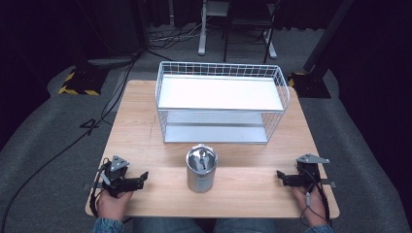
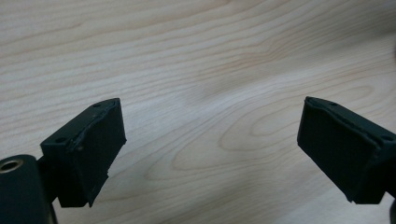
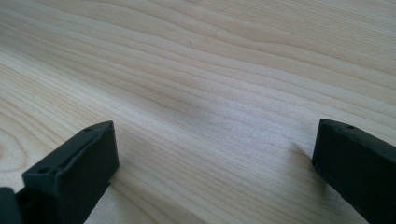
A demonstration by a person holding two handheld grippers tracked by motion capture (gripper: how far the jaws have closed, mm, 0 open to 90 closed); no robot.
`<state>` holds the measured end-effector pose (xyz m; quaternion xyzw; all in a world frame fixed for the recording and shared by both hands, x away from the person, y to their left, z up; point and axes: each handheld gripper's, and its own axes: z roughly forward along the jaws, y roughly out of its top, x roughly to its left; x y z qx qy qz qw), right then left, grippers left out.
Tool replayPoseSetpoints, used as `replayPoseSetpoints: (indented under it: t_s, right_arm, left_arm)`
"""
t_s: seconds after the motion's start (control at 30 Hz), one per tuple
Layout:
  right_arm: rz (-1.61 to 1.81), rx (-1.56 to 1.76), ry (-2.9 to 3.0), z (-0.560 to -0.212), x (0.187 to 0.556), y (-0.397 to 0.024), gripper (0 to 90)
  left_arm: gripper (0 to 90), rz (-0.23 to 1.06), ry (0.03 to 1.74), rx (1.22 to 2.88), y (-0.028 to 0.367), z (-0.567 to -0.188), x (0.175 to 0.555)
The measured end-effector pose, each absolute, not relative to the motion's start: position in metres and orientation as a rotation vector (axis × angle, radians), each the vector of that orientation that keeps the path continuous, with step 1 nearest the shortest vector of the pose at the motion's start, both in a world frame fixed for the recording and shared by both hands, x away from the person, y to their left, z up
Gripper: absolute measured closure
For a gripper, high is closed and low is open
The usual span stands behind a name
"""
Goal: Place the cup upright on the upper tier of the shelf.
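Resting at the near corners of the table point(image 1: 145, 121), the left gripper point(image 1: 142, 178) and right gripper point(image 1: 281, 175) stand with jaws apart, the metal can point(image 1: 201, 170) midway between them untouched before the wire rack point(image 1: 221, 102), so all handling remains.

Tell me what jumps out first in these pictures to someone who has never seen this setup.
The white wire shelf rack at the far middle of the wooden table draws the eye first, its two shelves bare. Right in front of it stands a shiny metal can, upright, alone near the table's centre. The left gripper and the right gripper rest at the near corners, both with jaws apart and holding nothing.
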<state>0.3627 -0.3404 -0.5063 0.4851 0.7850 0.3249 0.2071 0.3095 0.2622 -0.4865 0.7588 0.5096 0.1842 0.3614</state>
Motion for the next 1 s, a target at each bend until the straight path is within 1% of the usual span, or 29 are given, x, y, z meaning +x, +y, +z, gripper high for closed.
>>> replayPoseSetpoints:
  t_s: [0.23,0.37,0.5,0.77,1.0]
  right_arm:
    - [0.905,1.347,2.186,-0.506,0.363,-0.340,0.4]
    - [0.905,1.351,2.186,-0.506,0.363,-0.340,0.4]
    - [0.905,1.347,2.186,-0.506,0.363,-0.341,0.4]
    - [0.905,1.347,2.186,-0.506,0.363,-0.340,0.4]
    - [0.905,1.347,2.184,-0.506,0.363,-0.340,0.4]
  left_arm:
    - [7.7,0.469,1.193,1.960,0.244,-0.463,0.298]
    - [4.8,0.467,1.152,1.953,0.237,-0.455,0.293]
    - [0.3,0.440,1.074,1.939,0.222,-0.441,0.286]
    - [0.0,0.410,0.930,1.945,0.196,-0.426,0.278]
    - [0.0,0.380,0.841,1.934,0.177,-0.417,0.272]
